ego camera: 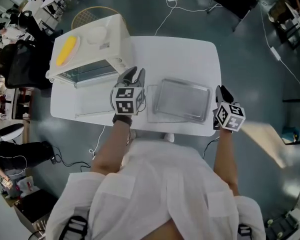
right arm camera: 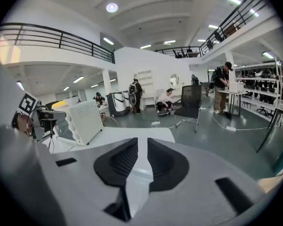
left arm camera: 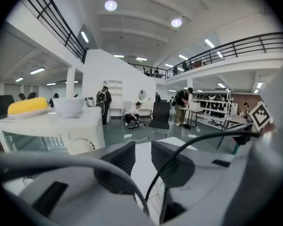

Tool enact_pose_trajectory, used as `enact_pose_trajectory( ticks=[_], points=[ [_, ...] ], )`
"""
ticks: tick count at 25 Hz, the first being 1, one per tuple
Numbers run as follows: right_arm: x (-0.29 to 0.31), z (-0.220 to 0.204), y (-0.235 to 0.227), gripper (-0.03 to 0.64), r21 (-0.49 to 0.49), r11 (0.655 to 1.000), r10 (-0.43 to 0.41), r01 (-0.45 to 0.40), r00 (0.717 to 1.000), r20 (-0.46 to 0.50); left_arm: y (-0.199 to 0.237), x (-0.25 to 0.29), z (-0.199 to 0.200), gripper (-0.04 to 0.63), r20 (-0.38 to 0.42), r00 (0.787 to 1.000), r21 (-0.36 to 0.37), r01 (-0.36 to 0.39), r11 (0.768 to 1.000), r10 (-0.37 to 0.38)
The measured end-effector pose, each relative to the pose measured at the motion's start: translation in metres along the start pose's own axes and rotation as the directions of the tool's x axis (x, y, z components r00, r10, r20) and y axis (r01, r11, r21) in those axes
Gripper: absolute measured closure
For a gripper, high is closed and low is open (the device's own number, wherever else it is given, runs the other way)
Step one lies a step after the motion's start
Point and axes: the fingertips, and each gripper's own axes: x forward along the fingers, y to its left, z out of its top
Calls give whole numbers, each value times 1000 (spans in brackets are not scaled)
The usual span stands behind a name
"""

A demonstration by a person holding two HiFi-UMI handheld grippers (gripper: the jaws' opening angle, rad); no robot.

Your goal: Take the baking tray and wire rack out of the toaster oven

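Tray placement is being shown by the head view alone: the silver rectangular metal baking tray [ego camera: 182,100] is being seen lying flat on the white rounded table [ego camera: 190,54], outside the cream toaster oven [ego camera: 97,46] and to its right. A thin wire edge, seemingly the wire rack [ego camera: 150,104], is being shown against the tray's left side; whether it is lying under or beside the tray cannot be told. Neither item is being caught by the gripper views, where the hall beyond is being shown instead, with standing people and a black office chair [right arm camera: 191,100].

The left gripper [ego camera: 136,75] is being held above the table between oven and tray, its jaws parted, with only bare table being seen through the gap. The right gripper [ego camera: 222,91] is being held past the tray's right end, its jaws narrowly parted and gripping nothing.

On the oven's top, a yellow item [ego camera: 67,50] is being carried on a plate, beside a white bowl [ego camera: 96,35] whose contents cannot be made out. A small label on the oven's top is too small to be read.
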Motion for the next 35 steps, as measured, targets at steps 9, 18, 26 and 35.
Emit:
enact_pose_trajectory(
  ticks=[9, 18, 26, 35],
  points=[
    [-52, 105, 14, 612, -102, 995, 21, 14, 944, 328, 16, -63, 99, 535, 359, 933, 70, -13, 997, -13],
    [-93, 157, 30, 612, -187, 981, 48, 47, 879, 474, 26, -108, 152, 571, 524, 852, 43, -33, 999, 6],
    [-95, 169, 36, 615, -194, 980, 46, 54, 879, 475, 31, -112, 153, 580, 529, 849, 12, 1, 1000, -7],
    [-95, 172, 37, 615, -196, 979, 46, 54, 879, 474, 24, -110, 157, 578, 533, 846, 34, 3, 999, -21]
  ],
)
